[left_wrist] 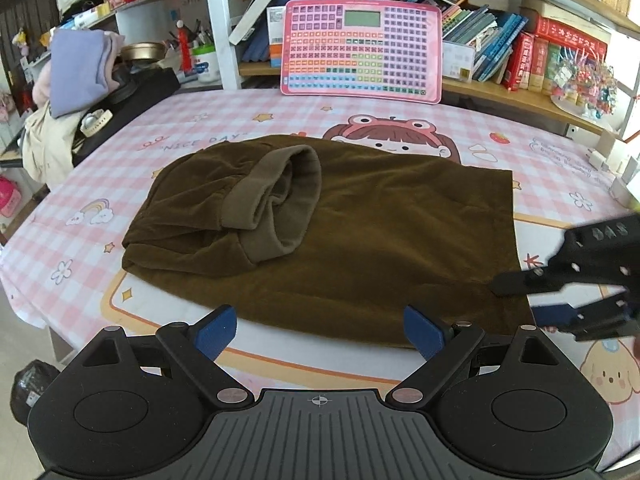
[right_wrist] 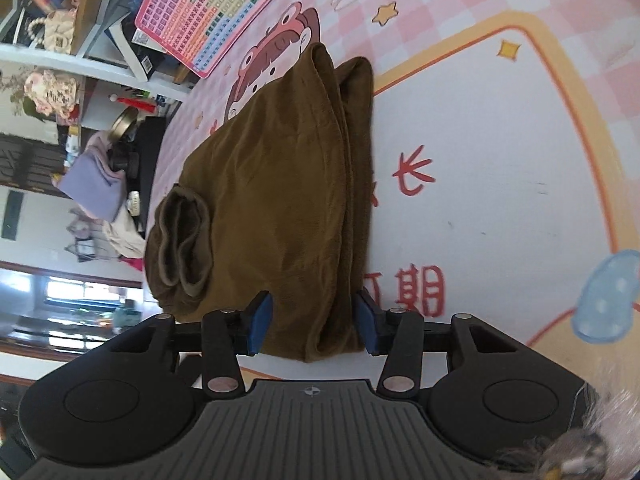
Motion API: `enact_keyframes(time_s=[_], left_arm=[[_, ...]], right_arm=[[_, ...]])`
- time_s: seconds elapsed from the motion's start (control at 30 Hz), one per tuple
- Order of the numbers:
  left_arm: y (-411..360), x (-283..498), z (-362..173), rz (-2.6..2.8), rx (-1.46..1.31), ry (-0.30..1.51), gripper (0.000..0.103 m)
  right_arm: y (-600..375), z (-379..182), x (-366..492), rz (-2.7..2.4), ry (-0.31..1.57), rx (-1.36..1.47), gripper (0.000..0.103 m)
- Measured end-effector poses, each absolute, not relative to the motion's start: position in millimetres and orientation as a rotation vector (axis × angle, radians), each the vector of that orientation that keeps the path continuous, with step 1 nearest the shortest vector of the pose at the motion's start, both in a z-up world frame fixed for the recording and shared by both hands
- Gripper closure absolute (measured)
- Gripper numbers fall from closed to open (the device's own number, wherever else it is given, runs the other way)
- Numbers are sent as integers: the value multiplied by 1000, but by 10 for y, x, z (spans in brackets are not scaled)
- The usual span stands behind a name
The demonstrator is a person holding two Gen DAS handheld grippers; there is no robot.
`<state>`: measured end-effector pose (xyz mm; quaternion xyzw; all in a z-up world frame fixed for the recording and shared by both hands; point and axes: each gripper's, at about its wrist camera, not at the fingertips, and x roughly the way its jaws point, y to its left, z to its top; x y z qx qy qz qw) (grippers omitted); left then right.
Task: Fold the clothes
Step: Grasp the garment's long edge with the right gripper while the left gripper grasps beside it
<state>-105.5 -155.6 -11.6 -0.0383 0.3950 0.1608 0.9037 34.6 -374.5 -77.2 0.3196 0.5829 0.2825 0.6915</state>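
Observation:
A brown garment [left_wrist: 360, 240] lies folded on the pink checked tablecloth [left_wrist: 240, 120], with a ribbed cuff [left_wrist: 280, 204] turned up on its left part. My left gripper [left_wrist: 318, 328] is open at the garment's near edge, its blue pads [left_wrist: 216, 332] wide apart and touching nothing. My right gripper [left_wrist: 524, 300] comes in from the right onto the garment's near right corner, one finger above the cloth and one below. In the right wrist view the layered corner [right_wrist: 316, 320] fills the gap between the pads of my right gripper [right_wrist: 314, 322], which is shut on it.
A pink toy keyboard [left_wrist: 360, 46] leans against the bookshelf [left_wrist: 520, 52] at the back. A pile with lavender clothes [left_wrist: 80, 72] and a black bag [left_wrist: 136, 92] sits at the back left. Small white boxes [left_wrist: 616, 160] stand at the right edge. The table's front edge is near my left gripper.

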Motion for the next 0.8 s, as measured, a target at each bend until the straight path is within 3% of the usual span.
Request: enact_keyframes(time_s=[0.03, 0.1, 0.2, 0.8], left_arm=[[-1575, -1062, -107, 330, -71, 814, 10], [-1630, -1064, -88, 317, -46, 810, 10], [-1724, -1036, -77, 283, -7, 811, 10], [-2407, -714, -388, 141, 488, 781, 10]], right_arm=[[-3738, -790, 379, 629, 1313, 727, 66], [-3720, -826, 436, 618, 1337, 731, 83], [-3717, -839, 487, 625, 1352, 731, 90], [-3651, -465, 651, 776, 1280, 820, 92]])
